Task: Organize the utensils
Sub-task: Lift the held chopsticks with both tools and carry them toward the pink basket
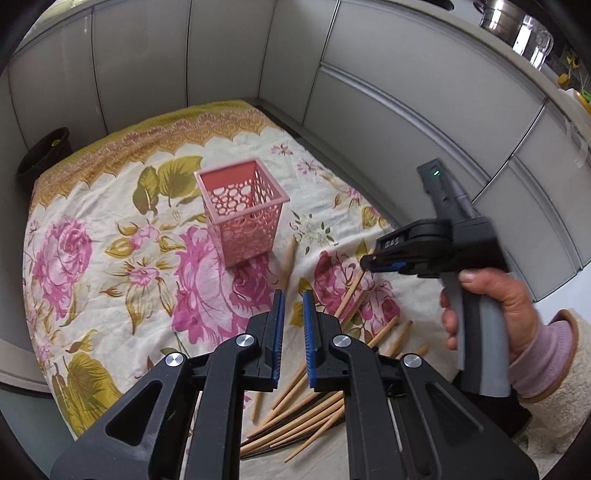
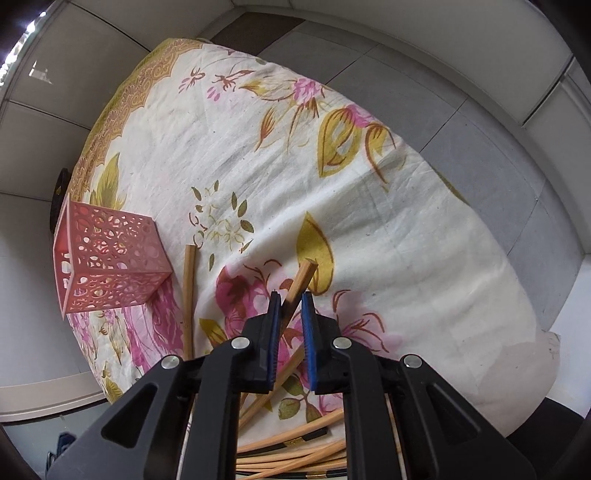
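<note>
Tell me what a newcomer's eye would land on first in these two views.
First the pink perforated basket, upright and empty on the floral cloth toward its far side. Next, the wooden chopsticks scattered at the near edge. Last, the right gripper, which seems shut on one chopstick.

Floral cloth (image 1: 110,266) covers bench, cream ground with pink roses, olive leaves, gold scalloped border along far edge; creased, hangs over near edge. Grey panel walls (image 1: 229,51) close in behind and to right of bench. Dark round bin (image 1: 46,155) stands on floor beside far left corner of cloth, something small and yellow inside. Up on ledge at top right: shiny steel pot (image 1: 502,16), clear plastic jug (image 1: 535,40) just beside it, yellow items (image 1: 565,79) further along, too small to identify
</note>
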`<state>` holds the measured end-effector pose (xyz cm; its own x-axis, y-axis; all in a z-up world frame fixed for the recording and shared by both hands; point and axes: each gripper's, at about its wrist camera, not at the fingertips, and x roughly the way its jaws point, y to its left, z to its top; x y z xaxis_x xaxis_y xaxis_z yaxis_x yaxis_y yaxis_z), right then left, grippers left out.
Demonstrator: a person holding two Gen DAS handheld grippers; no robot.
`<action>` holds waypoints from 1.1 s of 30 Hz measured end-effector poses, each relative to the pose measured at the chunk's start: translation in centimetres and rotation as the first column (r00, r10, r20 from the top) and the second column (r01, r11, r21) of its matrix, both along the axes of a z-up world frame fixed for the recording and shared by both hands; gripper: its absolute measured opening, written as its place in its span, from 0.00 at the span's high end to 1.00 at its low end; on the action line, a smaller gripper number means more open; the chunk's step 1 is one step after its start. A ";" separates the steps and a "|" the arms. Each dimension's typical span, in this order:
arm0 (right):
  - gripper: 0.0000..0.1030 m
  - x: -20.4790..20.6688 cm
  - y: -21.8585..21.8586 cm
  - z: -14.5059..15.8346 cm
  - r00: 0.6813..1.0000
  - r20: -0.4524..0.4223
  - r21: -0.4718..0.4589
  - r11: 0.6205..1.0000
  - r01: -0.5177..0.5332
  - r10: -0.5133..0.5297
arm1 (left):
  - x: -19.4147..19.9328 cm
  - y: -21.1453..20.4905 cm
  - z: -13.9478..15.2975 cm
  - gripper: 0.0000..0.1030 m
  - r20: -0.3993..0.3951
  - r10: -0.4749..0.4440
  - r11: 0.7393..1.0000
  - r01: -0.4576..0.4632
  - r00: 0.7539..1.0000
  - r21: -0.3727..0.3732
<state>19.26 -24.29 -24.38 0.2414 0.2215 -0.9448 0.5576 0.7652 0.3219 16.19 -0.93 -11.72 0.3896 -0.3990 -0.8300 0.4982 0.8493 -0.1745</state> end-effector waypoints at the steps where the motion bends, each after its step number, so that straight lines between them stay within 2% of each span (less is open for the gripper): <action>1: 0.89 -0.2 -0.5 0.4 1.000 0.008 0.002 1.000 -0.002 0.002 | 0.6 -0.7 -1.0 0.90 -0.021 -0.004 1.000 0.005 1.000 0.023; 4: 0.89 -0.2 -1.5 1.8 1.000 0.019 0.029 1.000 0.010 -0.011 | 2.4 -3.0 -3.7 0.90 -0.073 -0.017 0.996 0.023 0.997 0.088; 7: 0.89 -0.4 -2.6 0.9 0.999 0.017 0.066 0.997 0.035 -0.036 | 3.8 -5.2 -5.9 0.89 -0.114 -0.037 0.987 0.054 0.993 0.149; 11: 0.89 -1.3 -4.3 0.0 0.998 0.021 0.091 0.994 0.059 -0.061 | 6.1 -7.2 -7.4 0.80 -0.203 -0.046 0.984 0.080 0.978 0.162; 15: 0.89 -1.4 -5.1 -0.8 0.997 0.042 0.126 0.990 0.066 -0.071 | 8.1 -8.7 -8.2 0.77 -0.277 -0.022 0.978 0.078 0.961 0.191; 24: 0.89 -1.3 -5.5 -1.4 0.998 0.057 0.176 0.984 0.030 -0.040 | 9.5 -10.2 -10.3 0.72 -0.256 0.030 0.909 0.080 0.966 0.409; 31: 0.88 -1.4 -5.9 -1.9 0.998 0.047 0.185 0.982 0.030 -0.040 | 10.2 -10.8 -12.0 0.72 -0.273 0.027 0.905 0.092 0.962 0.415; 32: 0.88 -1.4 -5.9 -1.9 0.998 0.047 0.189 0.981 0.032 -0.042 | 9.9 -11.0 -12.1 0.77 -0.273 0.008 0.902 0.110 0.962 0.417; 33: 0.88 -1.4 -5.9 -2.0 0.998 0.046 0.191 0.981 0.034 -0.043 | 9.8 -11.6 -12.2 0.87 -0.273 -0.017 0.901 0.133 0.962 0.413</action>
<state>17.84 -30.24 -26.35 0.2988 0.3858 -0.8729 0.5653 0.6654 0.4876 25.97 -12.48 -23.90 0.1237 -0.0061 -0.9923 0.5503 0.8325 0.0635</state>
